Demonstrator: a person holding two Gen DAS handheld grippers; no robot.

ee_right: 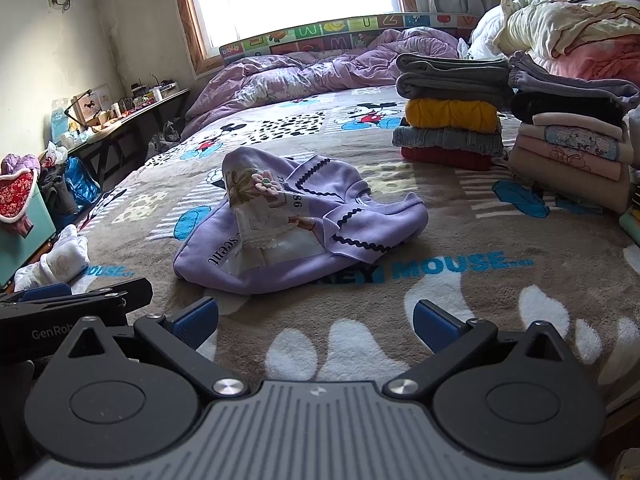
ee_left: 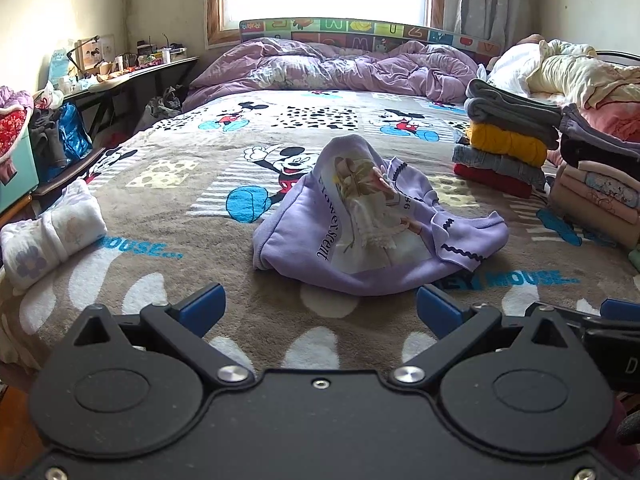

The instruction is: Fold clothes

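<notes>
Sweatshirt: a lilac sweatshirt [ee_left: 360,232] lies crumpled in a loose heap near the middle of the bed [ee_left: 168,208], printed front bunched upward, dark zigzag trim showing on its right side.
Left hand-held gripper: the left hand-held gripper [ee_left: 320,306] hangs over the bed's near edge with blue-padded fingers spread wide and empty; the sweatshirt sits just beyond them, slightly right of centre, not touched.
Right hand-held gripper: the right hand-held gripper [ee_right: 316,320] is likewise spread wide, holding nothing; the sweatshirt lies ahead and to the left of its gap, apart from the pads.
Folded stacks: two piles of folded clothes [ee_right: 452,116] stand at the right of the bed, well apart from the sweatshirt.
Rolled bundle: a white floral rolled garment [ee_left: 52,236] rests at the bed's left edge.
Duvet: a purple duvet [ee_left: 340,68] is bunched at the far end.
</notes>
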